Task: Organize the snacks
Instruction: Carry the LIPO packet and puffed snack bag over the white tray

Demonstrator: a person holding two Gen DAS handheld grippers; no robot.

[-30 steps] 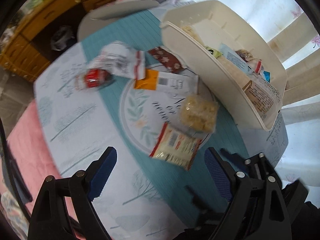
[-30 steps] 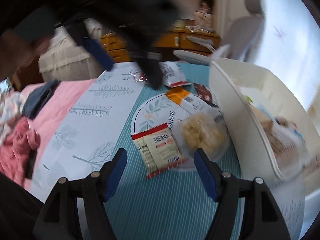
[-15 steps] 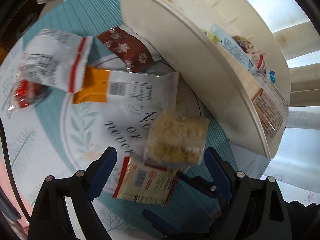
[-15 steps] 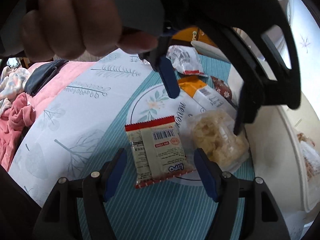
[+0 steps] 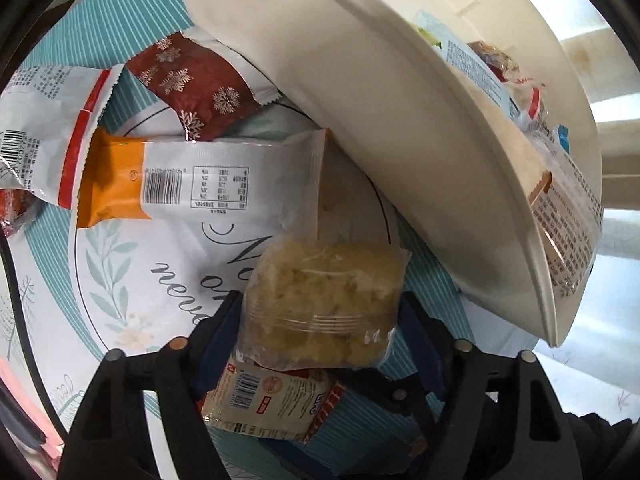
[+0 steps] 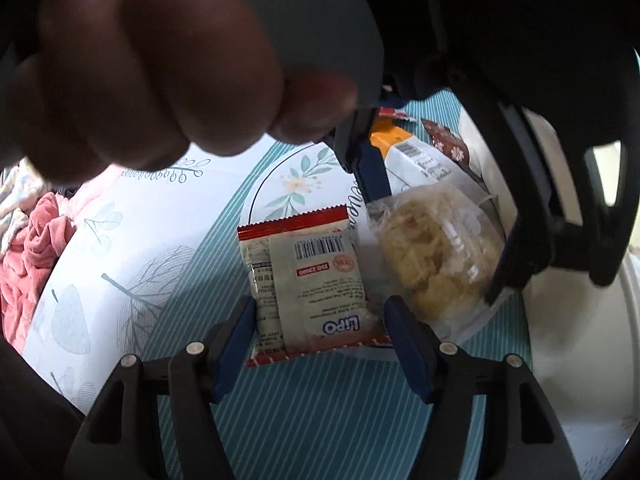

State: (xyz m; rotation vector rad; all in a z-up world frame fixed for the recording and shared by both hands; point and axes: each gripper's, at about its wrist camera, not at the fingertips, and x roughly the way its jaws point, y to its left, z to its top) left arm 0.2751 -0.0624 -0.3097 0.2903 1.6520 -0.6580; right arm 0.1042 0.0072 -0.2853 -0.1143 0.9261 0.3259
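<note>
A clear pack of yellow snack (image 5: pixel 320 304) lies on the table, between the blue pads of my left gripper (image 5: pixel 320 336), which have closed onto its sides; the same pack shows in the right wrist view (image 6: pixel 432 256). A red-edged Lipo pack (image 6: pixel 308 276) lies beside it, between the open fingers of my right gripper (image 6: pixel 320 332); in the left view (image 5: pixel 272 400) it lies under the clear pack. The cream basket (image 5: pixel 400 120) holds several packs.
An orange-and-white pack (image 5: pixel 200 184), a dark red snowflake pack (image 5: pixel 200 84) and a white-red pack (image 5: pixel 44 136) lie on the patterned tablecloth (image 6: pixel 140 248). The hand holding the left gripper (image 6: pixel 152 64) fills the top of the right view. Pink bedding (image 6: pixel 28 256) lies left.
My left gripper has moved down and forward over the clear snack pack and closed on its sides. My right gripper has moved closer around the Lipo pack, still open.
</note>
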